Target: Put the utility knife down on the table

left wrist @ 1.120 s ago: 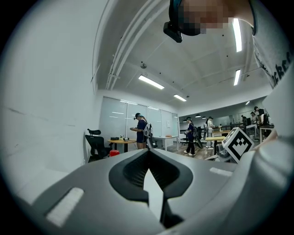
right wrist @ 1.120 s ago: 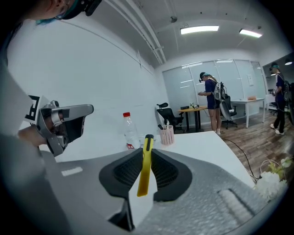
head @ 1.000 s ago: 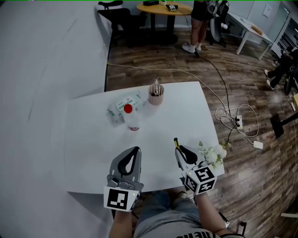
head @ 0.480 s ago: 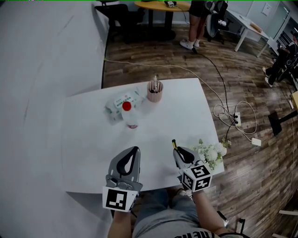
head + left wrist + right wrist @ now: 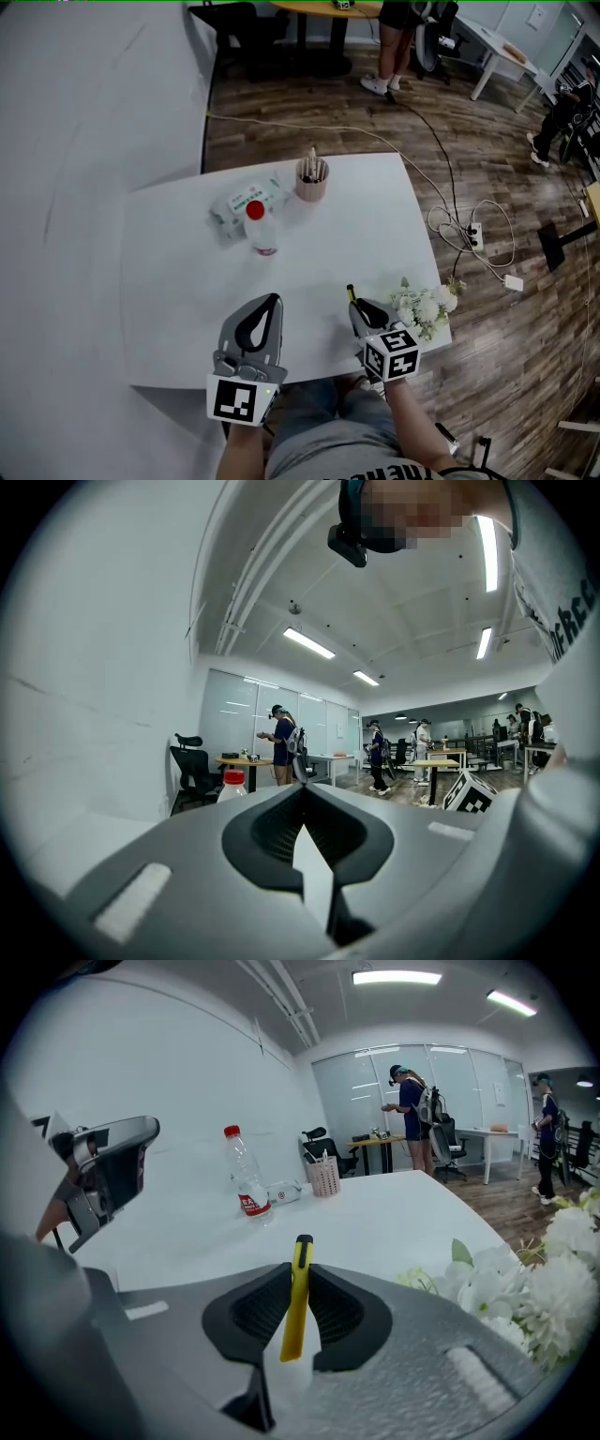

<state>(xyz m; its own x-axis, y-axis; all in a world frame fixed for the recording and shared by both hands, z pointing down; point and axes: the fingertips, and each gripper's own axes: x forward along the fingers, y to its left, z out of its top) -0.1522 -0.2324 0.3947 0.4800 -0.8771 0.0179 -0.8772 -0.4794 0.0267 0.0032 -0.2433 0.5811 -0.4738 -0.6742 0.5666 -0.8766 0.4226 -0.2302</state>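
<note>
A yellow utility knife (image 5: 297, 1297) with a black tip stands clamped between the jaws of my right gripper (image 5: 298, 1283); its tip pokes out ahead of the gripper (image 5: 352, 295) in the head view. That gripper (image 5: 367, 314) hovers over the near right part of the white table (image 5: 187, 281). My left gripper (image 5: 261, 323) is over the near edge, jaws shut together with nothing between them (image 5: 302, 803).
A clear bottle with a red cap (image 5: 258, 228), a wipes packet (image 5: 242, 202) and a pink holder with sticks (image 5: 312, 180) stand at the table's far side. White flowers (image 5: 424, 307) lie right beside my right gripper. Cables and a power strip (image 5: 476, 242) lie on the wooden floor.
My right gripper with the knife has drawn slightly back toward me and left of the flowers. The left gripper has stayed put. The view has shifted a little.
</note>
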